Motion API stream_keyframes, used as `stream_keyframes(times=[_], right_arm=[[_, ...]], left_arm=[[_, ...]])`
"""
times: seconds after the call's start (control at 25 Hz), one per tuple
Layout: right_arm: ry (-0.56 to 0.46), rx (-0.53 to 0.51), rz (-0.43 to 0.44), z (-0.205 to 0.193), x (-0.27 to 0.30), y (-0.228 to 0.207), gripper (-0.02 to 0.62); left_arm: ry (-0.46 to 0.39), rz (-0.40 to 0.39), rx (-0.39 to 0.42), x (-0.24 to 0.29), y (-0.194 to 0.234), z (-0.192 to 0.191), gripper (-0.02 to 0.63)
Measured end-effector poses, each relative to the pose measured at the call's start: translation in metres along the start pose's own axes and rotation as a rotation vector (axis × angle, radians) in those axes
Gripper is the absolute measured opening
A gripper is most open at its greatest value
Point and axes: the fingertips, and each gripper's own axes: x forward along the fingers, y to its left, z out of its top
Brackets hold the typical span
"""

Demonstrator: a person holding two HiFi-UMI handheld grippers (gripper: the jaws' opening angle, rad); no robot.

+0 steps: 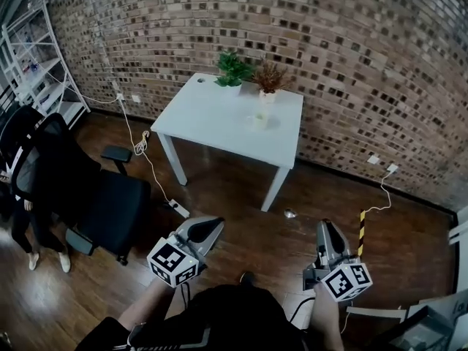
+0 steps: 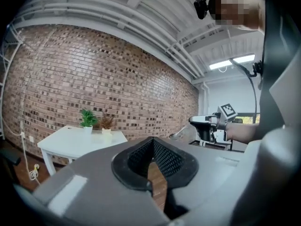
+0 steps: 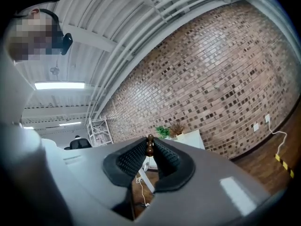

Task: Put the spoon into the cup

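Pinching spoon end betw R gripper tips.

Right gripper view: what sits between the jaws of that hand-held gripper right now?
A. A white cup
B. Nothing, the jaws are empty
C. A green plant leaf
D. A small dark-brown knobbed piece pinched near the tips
D: the right hand-held gripper has its pads closed on a slim dark-brown knobbed piece near the tips, apparently the handle end of the spoon.
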Motion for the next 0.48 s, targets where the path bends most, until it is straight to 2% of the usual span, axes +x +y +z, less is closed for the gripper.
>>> stream_keyframes(times=[0.24,0.48], right_arm=[[0.037,0.01,0.036,0.019,0.05,-0.043,0.051],[0.057,0.045,0.029,0.019,0.106,-0.067,0.051]], left_arm=[[0.007,0.048,0.004,0.061,0.025,0.021,-0.006],[0.015,0.062,-0.01,0.084,0.057,0.035,-0.006]])
